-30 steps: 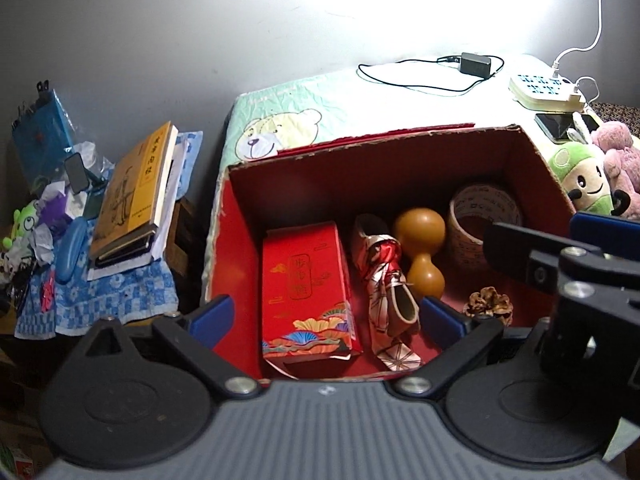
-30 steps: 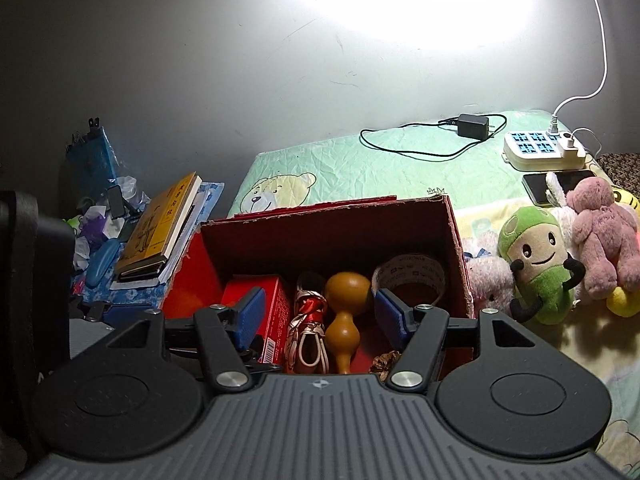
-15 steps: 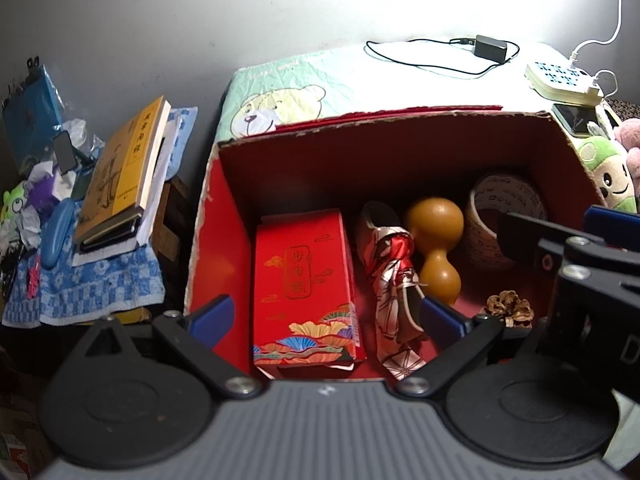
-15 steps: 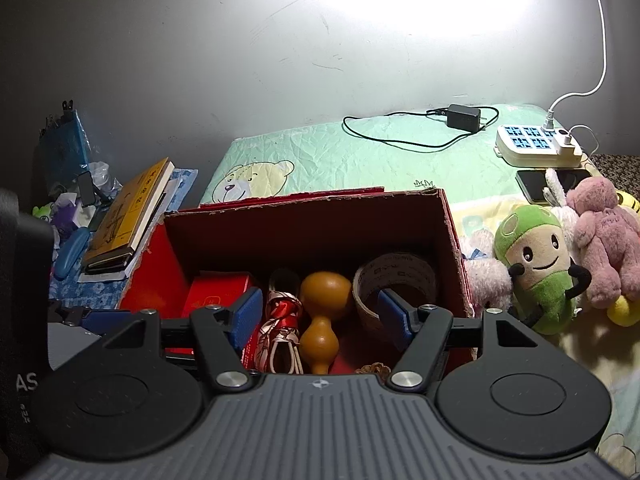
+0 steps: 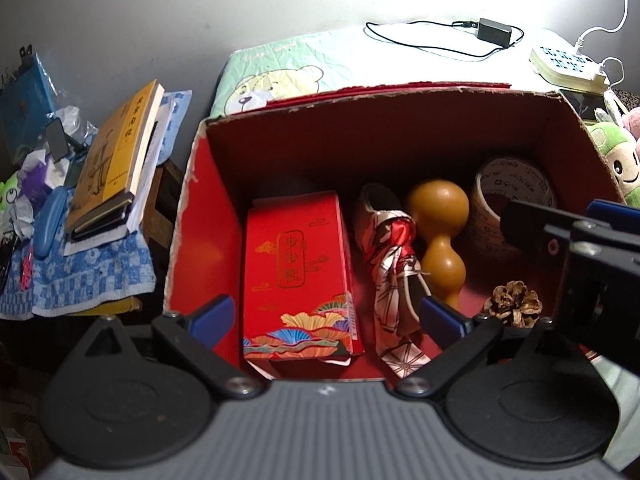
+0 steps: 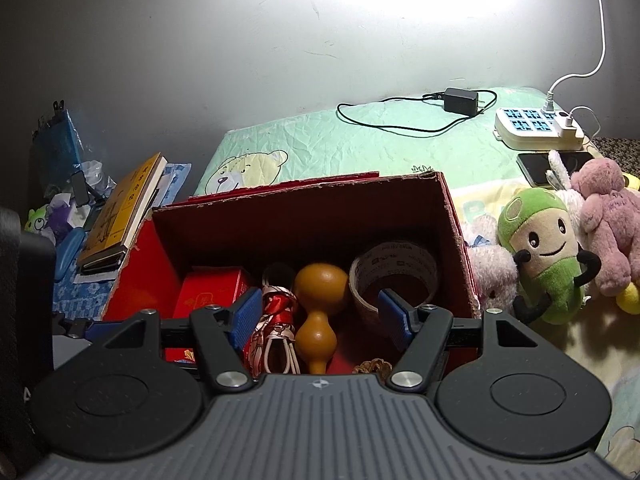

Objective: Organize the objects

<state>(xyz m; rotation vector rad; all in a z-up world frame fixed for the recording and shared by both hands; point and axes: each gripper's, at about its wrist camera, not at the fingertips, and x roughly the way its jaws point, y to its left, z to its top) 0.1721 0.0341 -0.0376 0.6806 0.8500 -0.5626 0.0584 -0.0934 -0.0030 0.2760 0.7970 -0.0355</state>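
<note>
Ahead of my left hand-held gripper (image 5: 326, 316), spread and empty | red box (image 5: 298, 276) lay flat in carton (image 5: 192, 216), likely stowed | right hand-held gripper (image 6: 316, 316) spread over gourd (image 6: 318, 308).

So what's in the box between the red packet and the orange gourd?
A folded red-and-white patterned cloth bundle lies between the red packet and the gourd, clearest in the left wrist view.

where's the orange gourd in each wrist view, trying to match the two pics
Left wrist: the smooth orange-brown gourd lies right of centre in the red cardboard box, bulb end toward the far wall.
Right wrist: the same gourd sits low and central, between the open blue pads of the right gripper.
Shared landmark: the roll of printed packing tape stands just right of the gourd in both.
</note>
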